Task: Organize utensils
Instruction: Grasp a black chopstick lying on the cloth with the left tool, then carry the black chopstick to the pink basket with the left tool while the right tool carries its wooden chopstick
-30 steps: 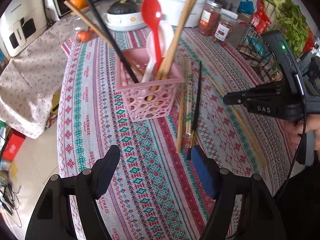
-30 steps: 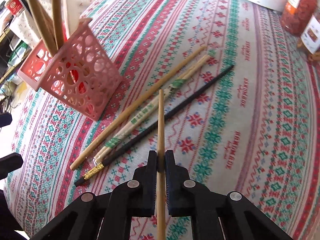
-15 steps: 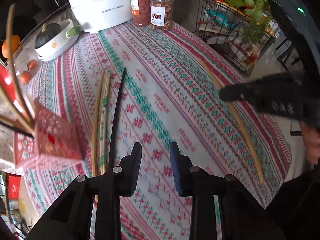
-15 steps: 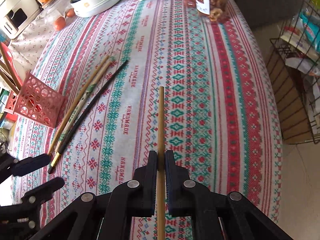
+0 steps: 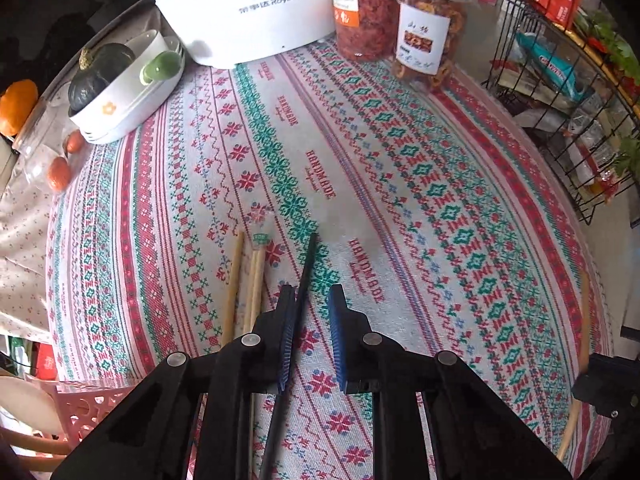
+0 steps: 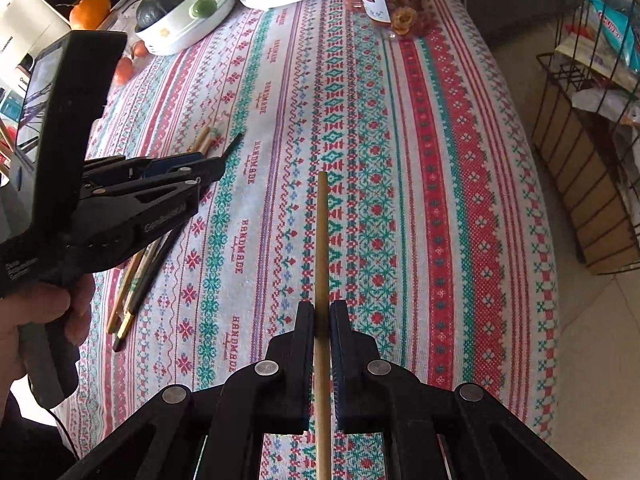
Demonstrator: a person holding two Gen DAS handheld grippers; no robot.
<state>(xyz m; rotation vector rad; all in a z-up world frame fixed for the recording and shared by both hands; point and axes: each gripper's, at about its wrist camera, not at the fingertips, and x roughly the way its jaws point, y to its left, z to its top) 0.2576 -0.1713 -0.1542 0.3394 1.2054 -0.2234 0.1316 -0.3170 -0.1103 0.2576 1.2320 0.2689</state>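
Observation:
My right gripper point(image 6: 321, 312) is shut on a long wooden chopstick point(image 6: 321, 240) that points forward above the tablecloth; the same chopstick point(image 5: 583, 340) shows at the right edge of the left wrist view. My left gripper point(image 5: 311, 300) is open, low over the cloth, its jaws straddling a black chopstick point(image 5: 307, 264) that lies against the left pad. Pale wooden chopsticks point(image 5: 250, 280) lie just left of it. The left gripper point(image 6: 216, 168) also shows in the right wrist view, over the loose chopsticks point(image 6: 140, 272). A corner of the pink utensil basket point(image 5: 84, 404) shows at lower left.
A white cooker pot point(image 5: 240, 8), two jars of dried food point(image 5: 424, 40) and a white dish with a squash point(image 5: 120, 80) stand at the table's far side. A wire rack point(image 5: 568, 100) stands off the right edge. Small oranges point(image 5: 60, 168) lie far left.
My left gripper has dropped and moved over the loose chopsticks, with the black one now between its jaws. My right gripper still holds its chopstick and has shifted a little.

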